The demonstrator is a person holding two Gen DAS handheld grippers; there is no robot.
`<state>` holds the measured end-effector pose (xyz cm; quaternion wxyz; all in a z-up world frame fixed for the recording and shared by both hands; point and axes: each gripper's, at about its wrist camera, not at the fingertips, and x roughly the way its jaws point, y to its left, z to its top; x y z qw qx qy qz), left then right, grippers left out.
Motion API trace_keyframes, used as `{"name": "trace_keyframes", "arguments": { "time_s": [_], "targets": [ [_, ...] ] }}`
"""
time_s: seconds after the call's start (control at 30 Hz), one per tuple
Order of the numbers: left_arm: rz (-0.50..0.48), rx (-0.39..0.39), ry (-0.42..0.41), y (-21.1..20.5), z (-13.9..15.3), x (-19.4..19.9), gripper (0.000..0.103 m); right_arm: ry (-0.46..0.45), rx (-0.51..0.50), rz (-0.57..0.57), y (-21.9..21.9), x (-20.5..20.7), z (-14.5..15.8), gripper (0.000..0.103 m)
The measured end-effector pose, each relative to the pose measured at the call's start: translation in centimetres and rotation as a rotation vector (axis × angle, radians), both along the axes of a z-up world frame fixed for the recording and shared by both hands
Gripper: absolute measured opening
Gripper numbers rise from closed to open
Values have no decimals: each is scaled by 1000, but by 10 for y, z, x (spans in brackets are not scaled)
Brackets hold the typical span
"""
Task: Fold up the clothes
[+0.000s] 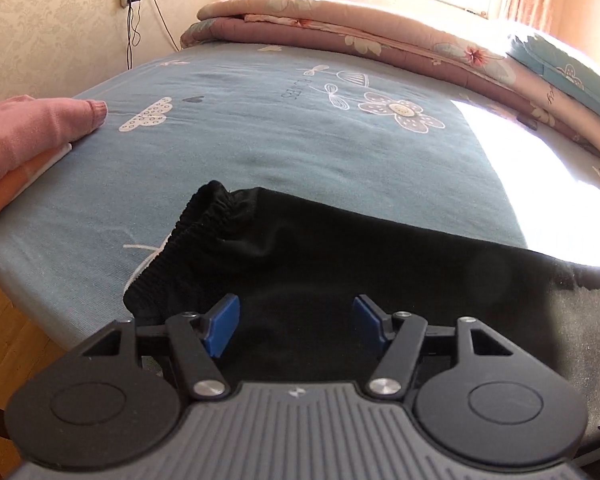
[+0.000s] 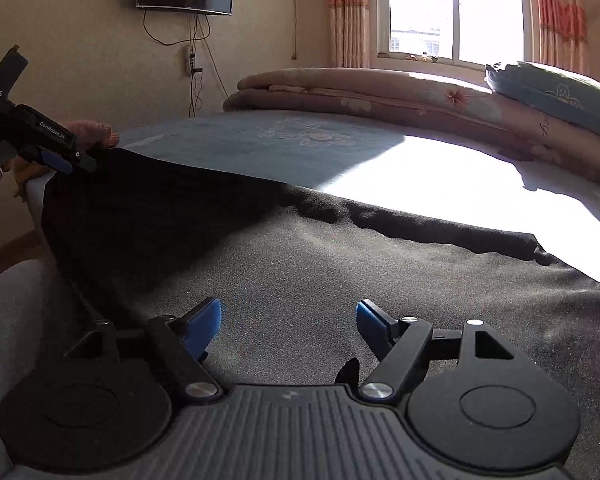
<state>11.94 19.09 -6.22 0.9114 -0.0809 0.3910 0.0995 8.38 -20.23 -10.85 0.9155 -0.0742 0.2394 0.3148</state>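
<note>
Black garment (image 1: 340, 256) lies spread along near edge of bed (image 1: 260, 140), elastic waistband (image 1: 204, 216) at left. Left hand-held gripper (image 1: 296, 326) and right hand-held gripper (image 2: 288, 324) both spread, empty, low over cloth. Pinch single edge squarely; keep fabric flat when folding.
</note>
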Motion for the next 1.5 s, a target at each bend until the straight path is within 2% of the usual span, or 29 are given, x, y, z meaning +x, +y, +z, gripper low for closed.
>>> {"name": "trace_keyframes", "arguments": {
  "time_s": [0.13, 0.23, 0.33, 0.4, 0.47, 0.53, 0.7, 0.73, 0.83, 0.93, 1.0, 1.03, 1.07, 1.13, 1.3, 1.5],
  "targets": [
    [6, -1, 16, 2, -4, -12, 62, -40, -13, 64, 7, -8, 4, 76],
    [13, -10, -3, 7, 1, -22, 60, -62, -40, 118, 18, -14, 8, 59],
    [-15, -41, -41, 8, 9, -34, 60, -77, -52, 187, 37, -21, 19, 51],
    [-38, -62, -60, 5, 10, -41, 60, -86, -52, 249, 53, -25, 28, 50],
    [-53, -93, -77, 4, 11, -47, 60, -124, -103, 316, 80, -30, 27, 50],
    [-47, -171, -84, 9, 9, -52, 61, -163, -155, 382, 108, -35, 27, 50],
    [52, -571, -131, 41, -11, -70, 62, -256, -285, 543, 176, -46, 26, 47],
    [71, -654, -141, 48, -16, -74, 62, -260, -310, 555, 185, -47, 23, 43],
    [110, -798, -139, 57, -31, -81, 65, -277, -367, 577, 205, -48, 18, 31],
    [115, -873, -136, 59, -43, -85, 67, -300, -400, 577, 212, -51, 16, 30],
    [108, -902, -137, 58, -49, -85, 69, -315, -422, 577, 216, -53, 15, 27],
    [102, -912, -130, 58, -53, -82, 69, -322, -433, 577, 218, -54, 14, 16],
    [100, -921, -125, 58, -56, -80, 69, -330, -443, 577, 220, -55, 14, 11],
    [98, -948, -117, 59, -63, -75, 70, -343, -462, 576, 224, -56, 13, 10],
    [81, -978, -112, 56, -76, -61, 71, -319, -417, 544, 217, -52, 24, 9],
    [144, -1012, -166, 58, -88, -45, 73, -283, -375, 519, 213, -43, 33, 9]
  ]
}}
